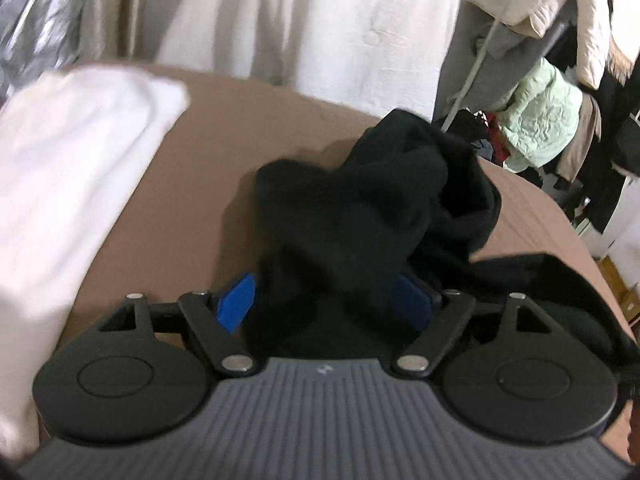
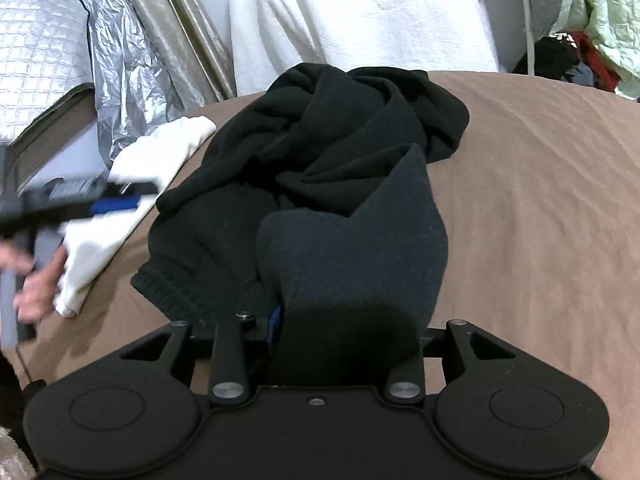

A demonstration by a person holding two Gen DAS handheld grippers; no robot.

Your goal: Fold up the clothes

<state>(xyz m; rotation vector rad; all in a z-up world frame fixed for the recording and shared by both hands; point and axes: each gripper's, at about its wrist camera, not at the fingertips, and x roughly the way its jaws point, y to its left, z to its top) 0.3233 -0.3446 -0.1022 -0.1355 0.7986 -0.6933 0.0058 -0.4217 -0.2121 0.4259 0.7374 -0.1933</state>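
- A crumpled black fleece garment (image 2: 320,168) with a ribbed elastic hem is seen lying in a heap on a brown fabric-covered surface (image 2: 540,208); whether that surface is a bed or a worktop cannot be told.
- Right gripper (image 2: 344,320): a thick fold of the black garment is draped between the fingers and over them; a sliver of one blue pad (image 2: 277,322) is visible at the fold's left edge. The fingers are partly apart; whether the pads press on the cloth cannot be told, since the fold hides them.
- Left gripper (image 1: 326,304): the blue-padded fingers (image 1: 236,302) are spread wide, released. Black cloth sits between them, with a visible gap at the left pad; the right pad is shaded by the cloth.
- In the right wrist view the left gripper (image 2: 116,200) is blurred at the left edge, held by a hand (image 2: 38,280), over a folded white cloth (image 2: 132,184).
- The white cloth (image 1: 72,184) lies left of the black garment, near the surface's edge, apart from it in the left wrist view.
- Behind: a hanging white textured garment (image 1: 320,20), silver quilted foil sheeting (image 2: 44,52), and a pale green puffer jacket (image 1: 540,124) on a rack.
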